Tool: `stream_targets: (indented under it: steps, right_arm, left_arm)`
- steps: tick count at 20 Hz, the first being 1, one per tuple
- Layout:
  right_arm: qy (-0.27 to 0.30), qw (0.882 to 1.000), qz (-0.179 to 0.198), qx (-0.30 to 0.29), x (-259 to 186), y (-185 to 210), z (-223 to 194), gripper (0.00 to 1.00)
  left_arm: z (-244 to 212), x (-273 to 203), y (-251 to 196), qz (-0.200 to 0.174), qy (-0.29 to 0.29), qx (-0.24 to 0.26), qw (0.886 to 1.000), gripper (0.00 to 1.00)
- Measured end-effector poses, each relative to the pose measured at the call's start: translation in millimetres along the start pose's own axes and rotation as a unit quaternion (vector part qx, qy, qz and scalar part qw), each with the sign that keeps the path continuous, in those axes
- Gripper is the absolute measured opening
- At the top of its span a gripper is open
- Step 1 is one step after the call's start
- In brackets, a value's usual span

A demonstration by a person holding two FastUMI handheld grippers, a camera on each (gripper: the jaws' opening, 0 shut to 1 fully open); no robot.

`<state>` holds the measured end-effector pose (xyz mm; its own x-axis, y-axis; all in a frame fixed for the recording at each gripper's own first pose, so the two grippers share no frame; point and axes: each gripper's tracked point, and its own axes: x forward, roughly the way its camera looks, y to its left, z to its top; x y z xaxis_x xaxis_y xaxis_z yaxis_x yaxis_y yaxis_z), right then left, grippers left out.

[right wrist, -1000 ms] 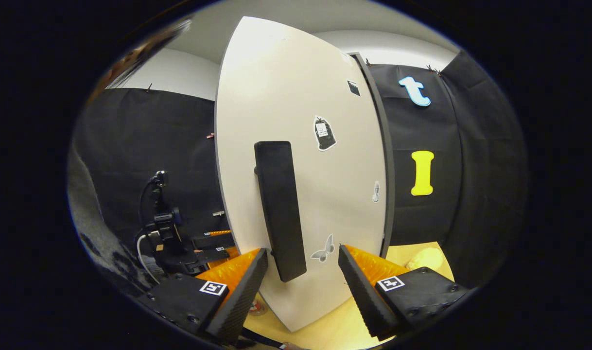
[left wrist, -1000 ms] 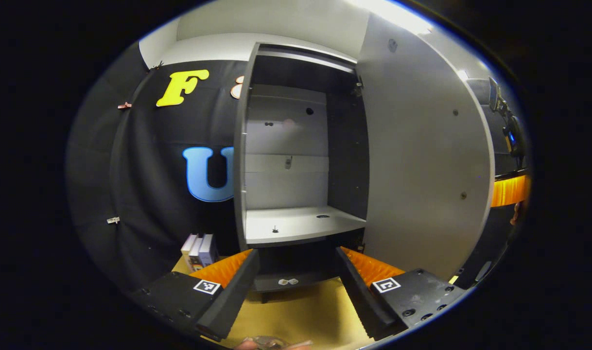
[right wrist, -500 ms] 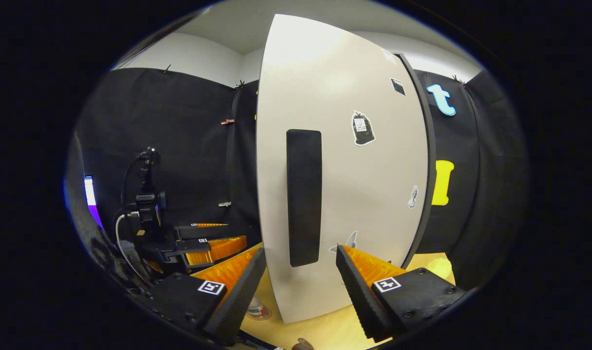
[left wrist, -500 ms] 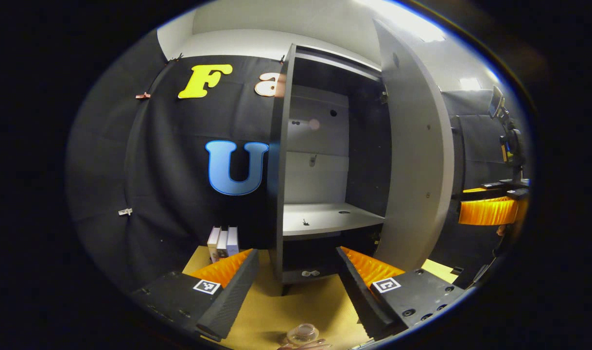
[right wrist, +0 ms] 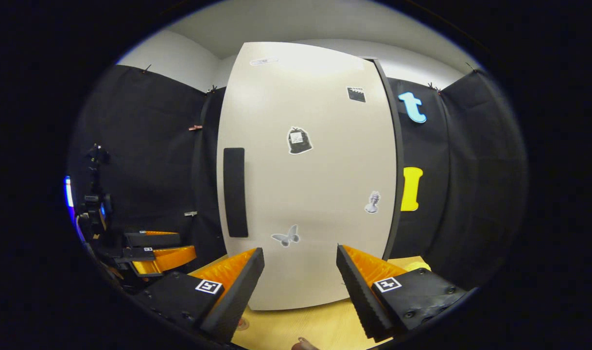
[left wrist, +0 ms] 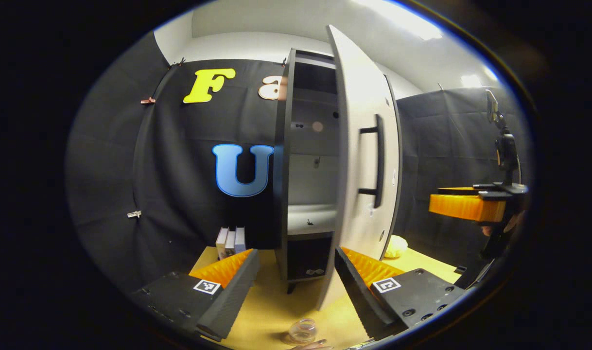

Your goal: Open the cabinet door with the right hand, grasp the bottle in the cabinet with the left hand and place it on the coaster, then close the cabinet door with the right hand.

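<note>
The cabinet door (right wrist: 305, 175) stands nearly shut in the right gripper view, its pale face turned square to the camera and its long axis upright, while the left gripper view catches it edge-on, ajar, with a gap onto the cabinet's inner shelf (left wrist: 309, 219). The dark handle (right wrist: 235, 192) runs vertically along the door's left side, up and to the left of the right gripper (right wrist: 301, 282), whose fingers are spread wide and hold nothing; the door is near but not touched. The right gripper is plainly the nearer one to the door, so a final push on the panel straight ahead would likely seat it. The bottle (left wrist: 302, 331) sits on the table near its front edge, just below the left gripper (left wrist: 296, 287), whose fingers are also spread and empty. A pale lump (left wrist: 395, 246) lies on the table by the cabinet's right side
</note>
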<state>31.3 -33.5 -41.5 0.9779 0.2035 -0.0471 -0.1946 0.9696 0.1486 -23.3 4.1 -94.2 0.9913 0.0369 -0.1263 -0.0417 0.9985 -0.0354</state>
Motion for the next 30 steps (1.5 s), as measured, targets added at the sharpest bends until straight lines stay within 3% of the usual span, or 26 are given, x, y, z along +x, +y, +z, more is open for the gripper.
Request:
stream_targets:
  steps: [4, 7, 11, 18, 30]
  right_arm:
    - [-0.045, 0.999, -0.022, 0.014, 6, -18, 5, 0.97]
    - [-0.072, 0.997, -0.031, -0.019, 10, -30, 11, 0.97]
    - [-0.07, 0.997, -0.024, -0.005, 11, -37, 10, 0.97]
    - [-0.077, 0.996, -0.043, -0.005, 2, -66, 19, 0.97]
    - [-0.028, 0.997, -0.063, -0.029, -12, -76, 6, 0.97]
  left_arm:
    - [2, 5, -23, -0.006, -0.002, -0.009, 1.0, 0.98]
    - [1, 11, -32, -0.003, 0.001, -0.019, 1.0, 0.98]
    - [7, 21, -42, 0.001, -0.007, -0.023, 1.0, 0.98]
    - [12, 37, -61, -0.008, -0.017, -0.014, 1.0, 0.98]
    - [13, 46, -68, -0.014, -0.024, -0.004, 1.0, 0.98]
